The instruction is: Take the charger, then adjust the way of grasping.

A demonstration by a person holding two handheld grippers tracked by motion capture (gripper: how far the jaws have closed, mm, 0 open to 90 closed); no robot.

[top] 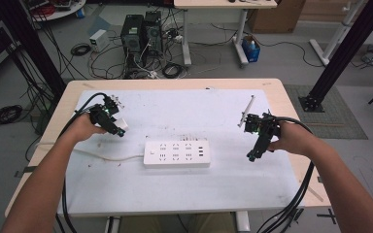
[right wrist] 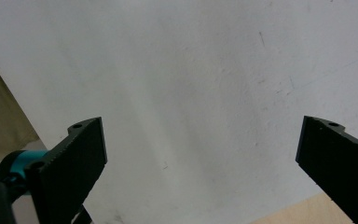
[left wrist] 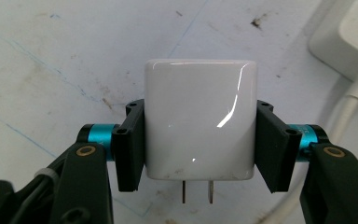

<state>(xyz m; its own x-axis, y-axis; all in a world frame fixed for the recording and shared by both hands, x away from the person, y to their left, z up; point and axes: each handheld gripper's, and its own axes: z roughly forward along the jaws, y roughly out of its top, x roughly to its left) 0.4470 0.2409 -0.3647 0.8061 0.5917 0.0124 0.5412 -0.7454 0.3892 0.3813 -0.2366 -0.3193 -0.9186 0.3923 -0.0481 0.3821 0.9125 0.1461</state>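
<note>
A glossy white plug adapter [left wrist: 199, 123] with two metal prongs sits between the pads of my left gripper [left wrist: 200, 144], which is shut on it just above the white mat. From the high view, my left gripper [top: 119, 127] holds the white plug adapter [top: 121, 122] at the mat's left side, left of the white power strip [top: 177, 153]. My right gripper [top: 253, 156] hovers at the right of the strip, pointing down. In the right gripper view my right gripper [right wrist: 200, 158] stands open over bare mat, nothing between its jaws.
The power strip's white cable [top: 104, 156] runs left across the mat [top: 175, 189] to the table edge; part of the cable [left wrist: 349, 112] lies close to my left gripper. A thin white stick [top: 246, 110] stands by the right hand. Wooden table edges [top: 291, 111] frame the mat.
</note>
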